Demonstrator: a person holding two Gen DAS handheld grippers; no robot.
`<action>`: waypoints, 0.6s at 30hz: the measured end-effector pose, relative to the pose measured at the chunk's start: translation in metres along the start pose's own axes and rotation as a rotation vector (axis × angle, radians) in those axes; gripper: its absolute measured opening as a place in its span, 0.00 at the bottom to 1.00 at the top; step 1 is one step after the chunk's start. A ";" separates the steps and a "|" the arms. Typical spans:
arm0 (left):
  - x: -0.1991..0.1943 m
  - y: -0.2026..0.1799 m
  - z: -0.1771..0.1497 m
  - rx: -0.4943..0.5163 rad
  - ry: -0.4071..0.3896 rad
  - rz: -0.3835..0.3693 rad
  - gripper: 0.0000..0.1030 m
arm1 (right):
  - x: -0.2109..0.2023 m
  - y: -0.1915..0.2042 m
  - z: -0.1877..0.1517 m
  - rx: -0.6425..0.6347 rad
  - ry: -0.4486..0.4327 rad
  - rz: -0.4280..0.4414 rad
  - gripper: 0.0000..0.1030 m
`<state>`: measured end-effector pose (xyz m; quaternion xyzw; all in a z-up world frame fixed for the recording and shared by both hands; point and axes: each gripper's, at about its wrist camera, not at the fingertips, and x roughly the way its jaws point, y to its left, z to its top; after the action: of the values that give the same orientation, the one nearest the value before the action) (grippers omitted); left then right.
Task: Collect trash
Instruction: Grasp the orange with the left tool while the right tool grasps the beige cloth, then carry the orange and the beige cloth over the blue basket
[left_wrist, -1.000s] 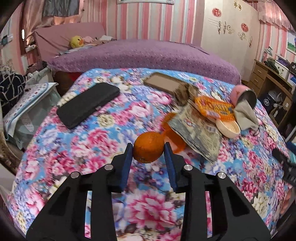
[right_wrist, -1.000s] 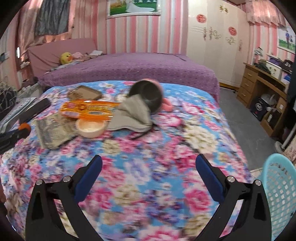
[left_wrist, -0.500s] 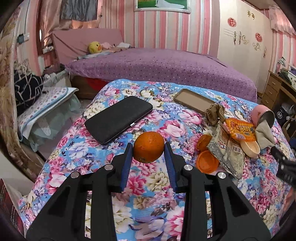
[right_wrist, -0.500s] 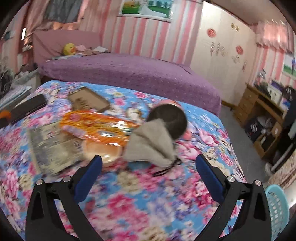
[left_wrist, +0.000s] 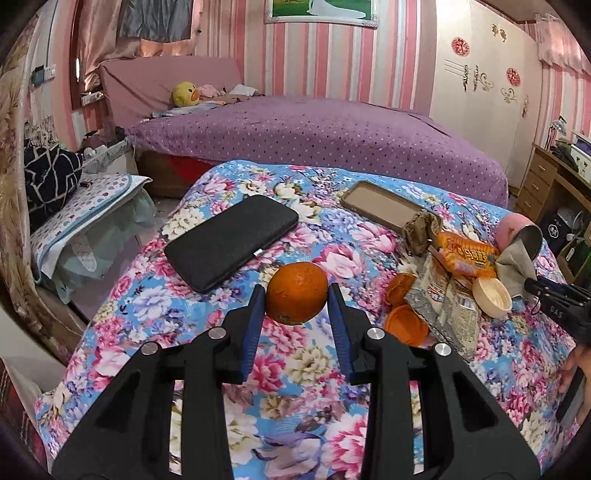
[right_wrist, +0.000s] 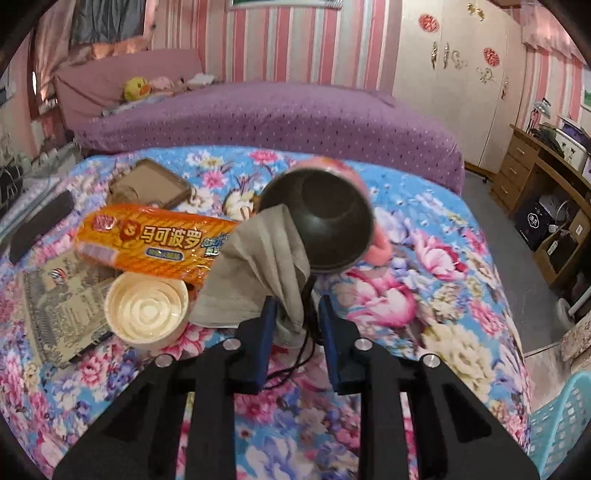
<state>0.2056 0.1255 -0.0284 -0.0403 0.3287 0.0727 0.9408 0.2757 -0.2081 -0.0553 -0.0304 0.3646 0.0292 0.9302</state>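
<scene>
Trash pickup is mid-step on both sides. Left tongs (left_wrist: 296, 300) are clamped on an orange (left_wrist: 297, 292), held up off the floral bedspread (left_wrist: 207, 314). Right tongs (right_wrist: 293, 312) are closing on the hanging corner of a grey cloth (right_wrist: 258, 273) that spills out of a tipped pink cup (right_wrist: 325, 218); the fold is between the pads, with a thin black cord (right_wrist: 304, 347) alongside it, though I can't tell if they're biting yet.

Next move, I'd guess: finish the pinch, lift the cloth clear, and carry it to the light blue basket (right_wrist: 561, 417) at the bed's lower right edge. The orange needs dropping off somewhere too.

Stuff in the way: the cloth is tucked into the cup, so pulling may drag the cup along, and that cord could snag. A cream lid (right_wrist: 147, 310) sits just beside the cloth, touching the orange snack wrapper (right_wrist: 151, 236) and a crumpled printed packet (right_wrist: 62, 306). Orange peel pieces (left_wrist: 404, 321) lie by the packet. Not trash, probably: the black case (left_wrist: 232, 245) and the phone (left_wrist: 380, 205).
</scene>
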 end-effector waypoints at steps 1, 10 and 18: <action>-0.001 -0.001 -0.001 -0.001 0.002 -0.004 0.32 | -0.006 -0.002 -0.003 -0.004 -0.014 -0.002 0.21; -0.020 -0.025 -0.008 0.004 -0.012 -0.076 0.32 | -0.062 -0.030 -0.033 0.007 -0.088 -0.014 0.20; -0.044 -0.077 -0.029 0.099 -0.033 -0.117 0.32 | -0.101 -0.052 -0.068 0.041 -0.113 -0.011 0.20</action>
<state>0.1666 0.0409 -0.0211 -0.0115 0.3133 0.0021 0.9496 0.1595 -0.2680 -0.0349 -0.0117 0.3119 0.0184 0.9499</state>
